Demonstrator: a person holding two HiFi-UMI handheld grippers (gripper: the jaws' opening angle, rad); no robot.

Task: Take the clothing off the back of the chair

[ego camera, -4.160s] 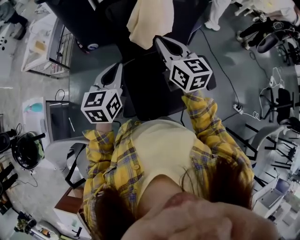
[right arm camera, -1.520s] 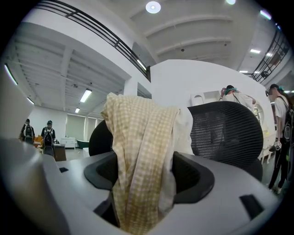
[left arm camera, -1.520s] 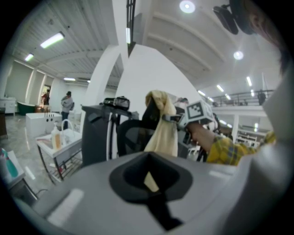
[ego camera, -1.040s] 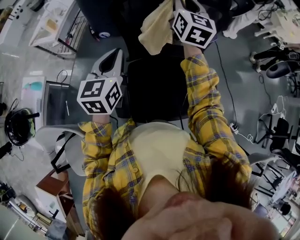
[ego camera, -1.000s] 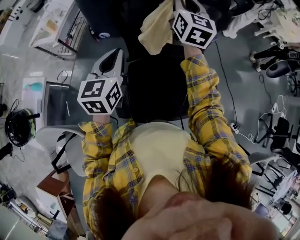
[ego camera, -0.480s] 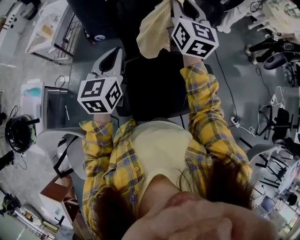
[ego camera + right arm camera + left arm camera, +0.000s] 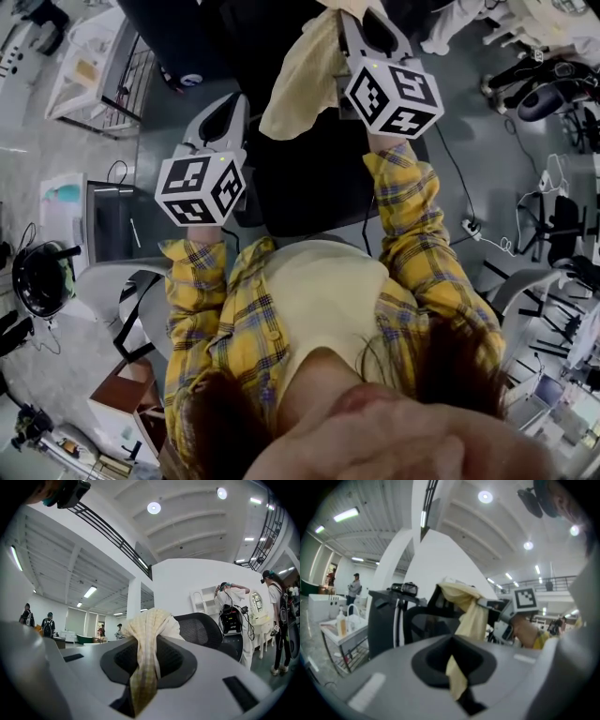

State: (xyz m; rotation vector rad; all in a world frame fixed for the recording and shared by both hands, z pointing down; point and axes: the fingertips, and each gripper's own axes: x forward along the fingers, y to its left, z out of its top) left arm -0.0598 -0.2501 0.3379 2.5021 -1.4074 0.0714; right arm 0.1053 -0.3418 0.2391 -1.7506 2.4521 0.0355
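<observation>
Partly hidden, the right gripper [image 7: 140, 667] buries its tips in the yellow cloth [image 7: 302, 75] it clamps at twelve o'clock, over a dark, hard-to-read chair [image 7: 314, 178]. At ten o'clock the left gripper [image 7: 225, 111] is empty, jaws a slit apart. Cables [image 7: 448, 150] cross the grey floor [image 7: 159, 141]. Within the last second the cloth has come nearer the person.

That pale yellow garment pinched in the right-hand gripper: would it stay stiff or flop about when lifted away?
Probably floppy: the garment hangs in limp folds from the right gripper, whose jaws pinch a bunched strip. Likely light, since that one narrow pinch carries it. It might snag, being close to the mesh back of the chair.
</observation>
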